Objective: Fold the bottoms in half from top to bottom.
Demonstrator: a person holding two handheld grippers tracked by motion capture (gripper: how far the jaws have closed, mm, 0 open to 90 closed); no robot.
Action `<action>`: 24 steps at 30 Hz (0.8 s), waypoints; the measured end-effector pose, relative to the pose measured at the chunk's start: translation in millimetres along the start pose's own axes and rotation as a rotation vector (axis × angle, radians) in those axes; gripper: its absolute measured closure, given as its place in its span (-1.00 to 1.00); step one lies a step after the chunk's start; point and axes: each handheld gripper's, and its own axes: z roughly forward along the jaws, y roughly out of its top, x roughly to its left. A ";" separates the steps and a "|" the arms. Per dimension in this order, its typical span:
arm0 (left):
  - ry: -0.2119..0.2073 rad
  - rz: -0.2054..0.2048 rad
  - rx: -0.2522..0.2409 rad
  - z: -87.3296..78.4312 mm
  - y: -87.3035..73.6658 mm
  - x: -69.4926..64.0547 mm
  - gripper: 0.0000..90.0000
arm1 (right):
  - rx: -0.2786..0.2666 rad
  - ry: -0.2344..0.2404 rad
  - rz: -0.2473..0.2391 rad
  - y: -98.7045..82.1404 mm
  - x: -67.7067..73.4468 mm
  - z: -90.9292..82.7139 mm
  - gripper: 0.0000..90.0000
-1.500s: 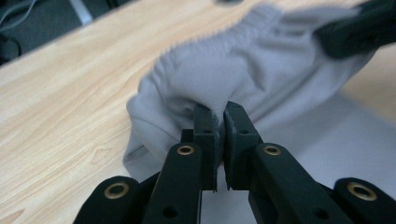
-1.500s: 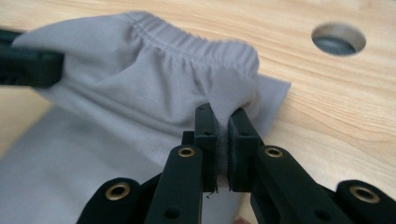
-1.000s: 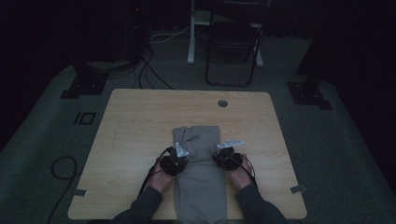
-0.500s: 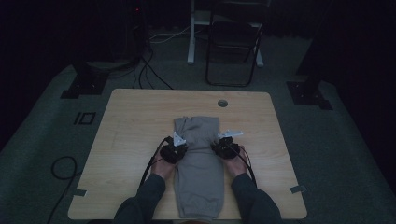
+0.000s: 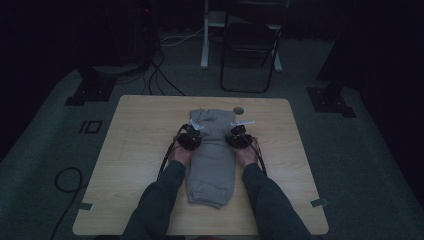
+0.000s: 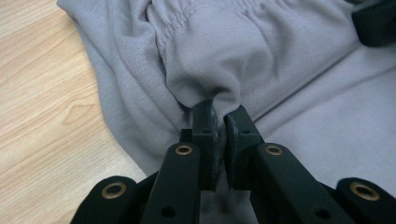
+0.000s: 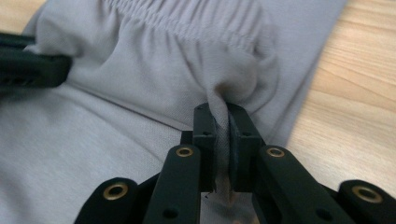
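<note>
Both pinch the grey trousers (image 5: 212, 155) at the waistband – left gripper (image 6: 220, 122), right gripper (image 7: 221, 116) – keep them level, carry the fold evenly toward the desk's (image 5: 140, 125) near edge

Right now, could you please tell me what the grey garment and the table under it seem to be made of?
The grey garment looks like soft knit fabric, perhaps cotton jersey or fleece: matte, a fine weave texture, stitched gathers along an elastic-looking band, and it bunches where the left gripper and right gripper pinch it. The table looks like light wood or a wood-look laminate: pale grain lines, smooth, faintly satin.
</note>
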 end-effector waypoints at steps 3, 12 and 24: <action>-0.014 0.013 -0.072 -28.9 5.8 1.0 0.88 | -0.055 0.018 0.005 3.7 2.0 -19.4 0.88; -0.091 0.075 -0.173 -121.2 -17.5 -28.2 0.88 | -0.179 0.076 -0.140 -13.4 42.4 -107.8 0.87; -0.111 0.113 -0.068 -76.8 -102.2 -53.5 0.82 | 0.006 0.085 -0.154 -93.5 52.5 -72.1 0.84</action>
